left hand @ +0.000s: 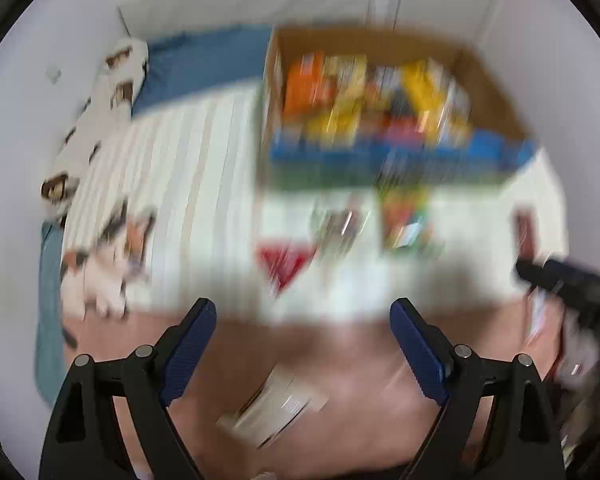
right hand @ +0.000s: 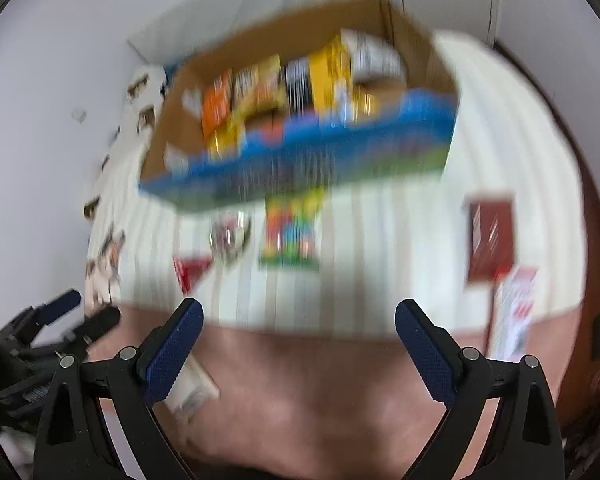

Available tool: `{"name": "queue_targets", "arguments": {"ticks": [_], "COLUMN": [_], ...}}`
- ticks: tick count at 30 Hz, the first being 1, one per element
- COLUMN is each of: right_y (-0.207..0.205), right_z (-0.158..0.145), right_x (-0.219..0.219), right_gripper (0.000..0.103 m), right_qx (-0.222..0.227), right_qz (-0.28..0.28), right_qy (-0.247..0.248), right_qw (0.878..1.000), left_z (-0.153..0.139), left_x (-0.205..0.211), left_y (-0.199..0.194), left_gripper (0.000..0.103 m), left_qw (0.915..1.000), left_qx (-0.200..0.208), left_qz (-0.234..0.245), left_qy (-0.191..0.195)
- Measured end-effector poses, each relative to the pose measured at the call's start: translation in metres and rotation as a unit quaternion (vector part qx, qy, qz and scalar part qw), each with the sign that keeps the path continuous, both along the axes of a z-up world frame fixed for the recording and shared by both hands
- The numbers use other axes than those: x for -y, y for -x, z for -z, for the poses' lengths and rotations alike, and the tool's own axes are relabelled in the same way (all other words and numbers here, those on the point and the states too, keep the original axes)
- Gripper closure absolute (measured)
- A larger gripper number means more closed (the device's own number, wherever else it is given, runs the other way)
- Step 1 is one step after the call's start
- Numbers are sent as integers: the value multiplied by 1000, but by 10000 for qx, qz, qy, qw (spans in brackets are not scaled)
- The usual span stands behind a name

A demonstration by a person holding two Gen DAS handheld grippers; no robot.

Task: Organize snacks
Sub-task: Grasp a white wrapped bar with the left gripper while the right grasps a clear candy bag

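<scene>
A cardboard box (left hand: 384, 108) is sitting at the bed's far edge, holding blurred snack packets (left hand: 340, 92); left gripper (left hand: 302, 316) and right gripper (right hand: 299, 316) are gaping, released; only the right view is showing a brown packet (right hand: 491, 236).

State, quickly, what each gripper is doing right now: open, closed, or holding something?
Left gripper: open, holding nothing.
Right gripper: open, holding nothing.

Left tongs (left hand: 302, 312): jaws stand wide apart, blue ribbed pads facing each other, nothing between them, pointing steeply downward. Right tongs (right hand: 298, 312): same posture, jaws spread wide and empty, angled steeply down. Each pair shows at the edge of the other's view. Both views are blurred.
</scene>
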State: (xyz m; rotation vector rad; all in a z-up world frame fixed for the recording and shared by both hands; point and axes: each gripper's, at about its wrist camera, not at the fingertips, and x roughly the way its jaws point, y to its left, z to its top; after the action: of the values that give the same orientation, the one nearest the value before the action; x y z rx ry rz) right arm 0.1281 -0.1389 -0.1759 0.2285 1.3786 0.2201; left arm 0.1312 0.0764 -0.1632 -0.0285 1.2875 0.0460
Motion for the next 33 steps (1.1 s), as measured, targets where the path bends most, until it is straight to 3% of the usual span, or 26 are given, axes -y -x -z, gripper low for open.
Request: {"name": "queue_targets", "arguments": {"ticks": [3, 7, 11, 13, 17, 21, 24, 26, 29, 30, 33], "right_y": [19, 36, 37, 33, 16, -22, -56, -77, -95, -99, -101], "right_z": [32, 62, 75, 77, 75, 72, 80, 91, 109, 116, 132], "right_x": [-5, -13, -19, -21, -21, -21, -29, -39, -52, -56, -65], "right_gripper": [4, 4, 4, 4, 4, 4, 4, 4, 4, 7, 33], "right_qx": [-403, -745, -899, -910, -779, -430, -256, -250, -323, -381, -480], "right_qz": [21, -51, -97, -96, 13, 256, 370, 368, 317, 297, 205], "right_qy": [-101, -108, -75, -52, -77, -8, 91, 167, 333, 404, 658], "right_qw": [9991, 9971, 9959, 9958, 9969, 9987, 9989, 9989, 9984, 9980, 9965], "left_z": [52, 120, 160, 168, 161, 152, 153, 156, 154, 154, 157], "left_x": [-11, -14, -13, -16, -32, -54, -65, -68, -69, -71, -73], "left_y": [33, 65, 73, 70, 55, 33, 22, 19, 20, 20, 22], "left_gripper": [14, 14, 14, 29, 40, 41, 40, 40, 39, 39, 39], "left_qw": [9965, 9832, 9788, 9816, 9850, 9790, 9689, 9648, 9659, 9661, 9639], "left_qx": [-763, -1681, -1952, -1886, -1629, -1411, -1433, -1532, -1534, -1556, -1678], "left_qz": [221, 614, 586, 305, -446, -1216, -1628, -1701, -1604, -1572, -1507], "left_qy": [-242, -363, -183, -74, 349, 826, 1195, 1297, 1330, 1328, 1416]}}
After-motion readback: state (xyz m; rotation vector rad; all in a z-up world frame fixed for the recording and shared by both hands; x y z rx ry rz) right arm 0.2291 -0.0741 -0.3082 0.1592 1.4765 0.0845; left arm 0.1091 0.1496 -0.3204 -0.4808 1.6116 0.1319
